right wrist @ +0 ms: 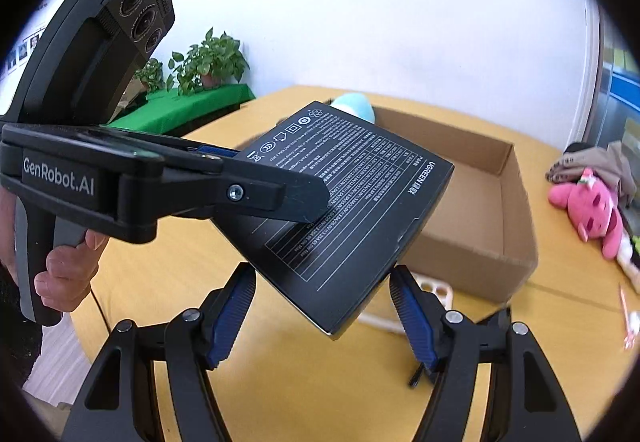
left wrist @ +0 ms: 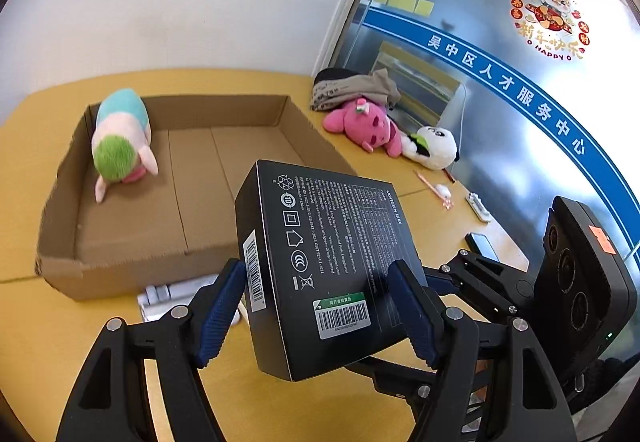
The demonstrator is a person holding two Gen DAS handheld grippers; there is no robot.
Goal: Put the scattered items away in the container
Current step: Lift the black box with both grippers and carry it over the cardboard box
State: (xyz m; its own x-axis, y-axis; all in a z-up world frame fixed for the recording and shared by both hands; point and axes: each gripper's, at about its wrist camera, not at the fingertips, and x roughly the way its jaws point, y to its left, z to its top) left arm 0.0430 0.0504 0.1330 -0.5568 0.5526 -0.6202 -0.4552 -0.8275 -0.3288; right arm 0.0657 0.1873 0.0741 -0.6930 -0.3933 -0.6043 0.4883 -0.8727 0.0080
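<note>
Black box (left wrist: 328, 266) is off the table, gripped by both claws at once and tilted, hanging just in front of the near wall of the cardboard tray (left wrist: 60, 266). Left gripper (left wrist: 320, 318) has its blue pads pressed on the box's two side edges, jaws partway apart because the box is wide. Right gripper (right wrist: 324, 318) straddles the box's lower corner; its right pad touches the edge, contact on the left pad is hard to confirm, so it reads as a grip. Both point downward at a slant toward the tray.

Progress: one plush with green hair (left wrist: 120, 146) already lies inside the tray, far left corner. This box looks like the next one in, not yet over the tray floor.

Left out on the table (left wrist: 24, 146): pink plush (left wrist: 364, 126), panda plush (left wrist: 436, 146), a bundle of cloth (left wrist: 352, 90), a pen (left wrist: 434, 188), a phone (left wrist: 482, 244), a small white thing (left wrist: 478, 206), and a white item (left wrist: 172, 296) by the tray's near wall.

A hand (right wrist: 68, 270) holds the left gripper's handle, seen from the right wrist.
</note>
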